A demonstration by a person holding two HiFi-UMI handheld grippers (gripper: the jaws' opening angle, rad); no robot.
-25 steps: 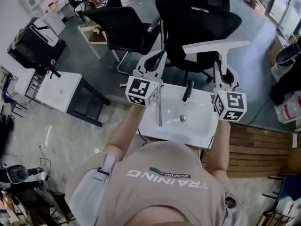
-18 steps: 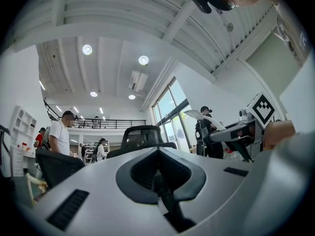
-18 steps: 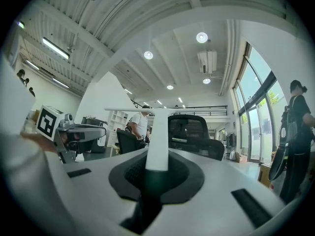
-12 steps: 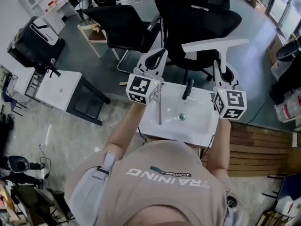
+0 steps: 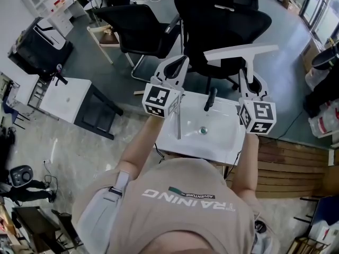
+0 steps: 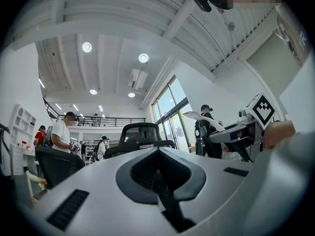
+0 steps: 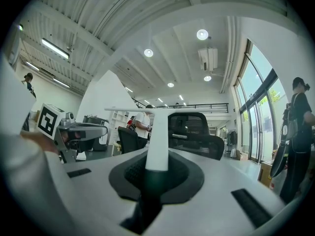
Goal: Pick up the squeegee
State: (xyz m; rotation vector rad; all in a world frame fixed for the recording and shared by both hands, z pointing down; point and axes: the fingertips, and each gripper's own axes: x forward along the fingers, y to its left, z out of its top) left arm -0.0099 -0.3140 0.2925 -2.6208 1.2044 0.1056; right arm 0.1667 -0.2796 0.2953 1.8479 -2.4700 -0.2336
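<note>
Right tool (image 7: 156, 173) clamped on the white handle of the squeegee (image 7: 158, 141), held aloft beyond the far edge of the sink (image 5: 222, 142), blade crosswise before the black chair (image 5: 228, 25). Left tool (image 6: 160, 181) closed on nothing, raised alongside at left. Both tools and squeegee unmoved since a second ago.

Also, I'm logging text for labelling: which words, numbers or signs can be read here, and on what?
"TRAINING": big letters on the person's shirt, upside down in the head view.
"ADVENTURE": small patch by those letters, barely legible.
Left marker cube, right marker cube: square patterns only, no words.
Nothing else is readable.
</note>
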